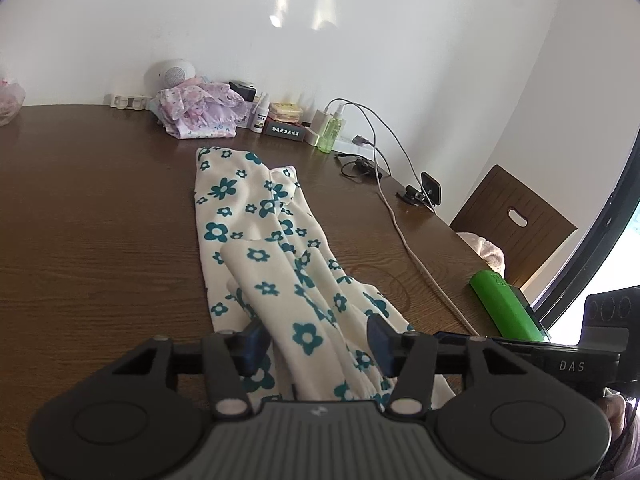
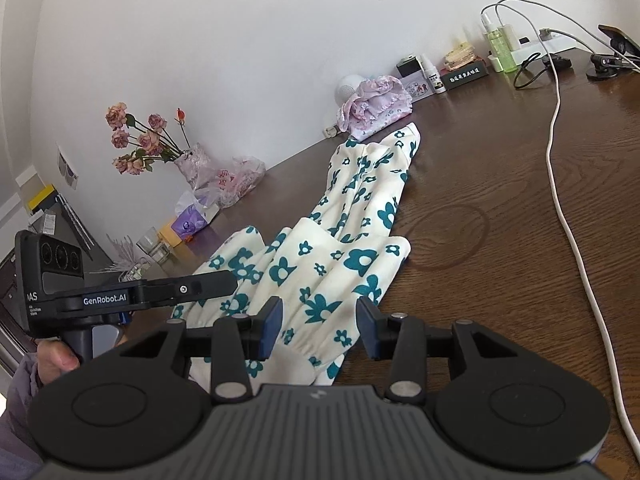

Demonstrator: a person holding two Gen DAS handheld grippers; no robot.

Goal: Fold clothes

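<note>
Left wrist view: I am looking along a brown wooden table (image 1: 100, 220). Against the far wall a lilac floral bundle (image 1: 200, 114) is lying beside a small white spray bottle (image 1: 259, 117), a dark sign (image 1: 286, 130) and a green bottle (image 1: 331, 130). A pale cable (image 1: 404, 236) is running down the table's right side, just clear of the cloth. A wooden chair (image 1: 516, 220) is standing past the right edge. My right gripper's green handle (image 1: 504, 306) is showing low at right. My left gripper (image 1: 318, 340) is sitting spread, both pads over the near end of the cream garment with teal flowers (image 1: 240, 216), nothing pinched.

Right wrist view: dried roses in a vase (image 2: 160, 148) and a pink plastic bag (image 2: 236, 180) are sitting along the wall at left; a ring stain (image 2: 452, 236) is marking the wood just beside the garment (image 2: 360, 208). The garment is lying long and rumpled, stretching from me toward the lilac bundle (image 2: 376, 108), layers overlapping loosely. My right gripper (image 2: 318, 326) is spread too, above the near hem; my left gripper's body (image 2: 120, 300) is hovering at left
</note>
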